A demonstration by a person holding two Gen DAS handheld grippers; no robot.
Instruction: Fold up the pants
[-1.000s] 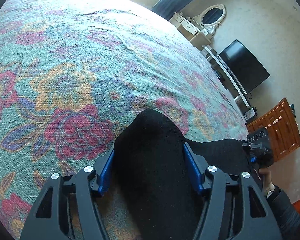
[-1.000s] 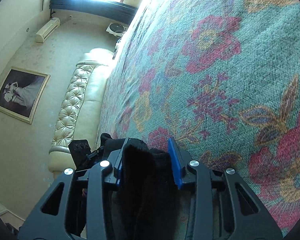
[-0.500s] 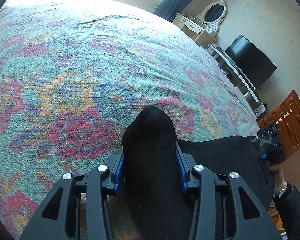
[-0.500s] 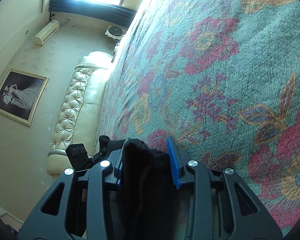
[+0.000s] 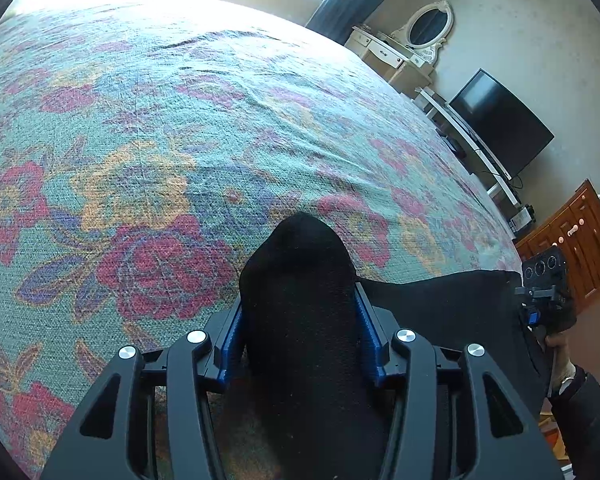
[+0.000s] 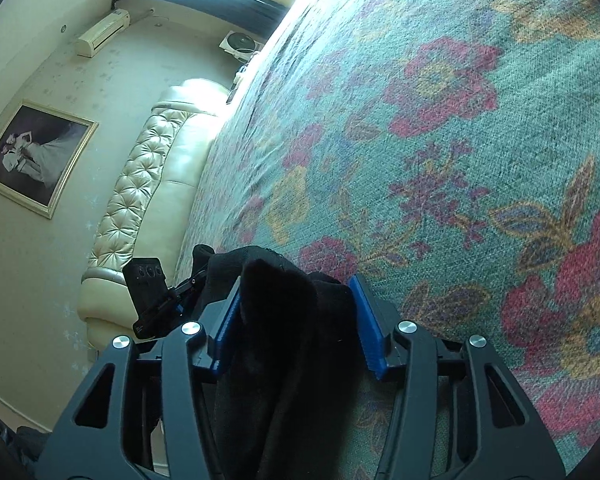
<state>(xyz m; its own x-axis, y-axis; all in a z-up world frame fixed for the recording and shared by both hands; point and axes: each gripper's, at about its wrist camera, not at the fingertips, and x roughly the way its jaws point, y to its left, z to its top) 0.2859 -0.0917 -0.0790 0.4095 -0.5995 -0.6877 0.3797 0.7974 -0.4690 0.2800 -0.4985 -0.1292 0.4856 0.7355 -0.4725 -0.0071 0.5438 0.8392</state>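
Black pants [image 5: 296,248] lie bunched on a floral bedspread [image 5: 140,140]. My left gripper [image 5: 300,308] has a hump of the fabric filling the gap between its blue pads. The pads touch it on both sides while the jaws are opening. From there the cloth stretches right toward the other hand-held gripper at the bed's edge. In the right wrist view my right gripper [image 6: 294,296] holds another fold of the pants [image 6: 284,360] between its pads, its jaws easing slightly wider. Both grippers sit low over the bedspread [image 6: 460,160].
A person's hand and dark sleeve [image 5: 572,384] show at the right edge. Beyond the bed stand a television [image 5: 500,132], a mirrored dresser [image 5: 404,48] and a wooden cabinet [image 5: 580,240]. A tufted cream headboard [image 6: 140,184] and a framed picture [image 6: 36,156] are on the other side.
The left jaws narrowed on the black fabric, then widened a little, and the hump between them is slimmer than a second ago. The right jaws stand slightly wider. Neither hand has shifted noticeably.
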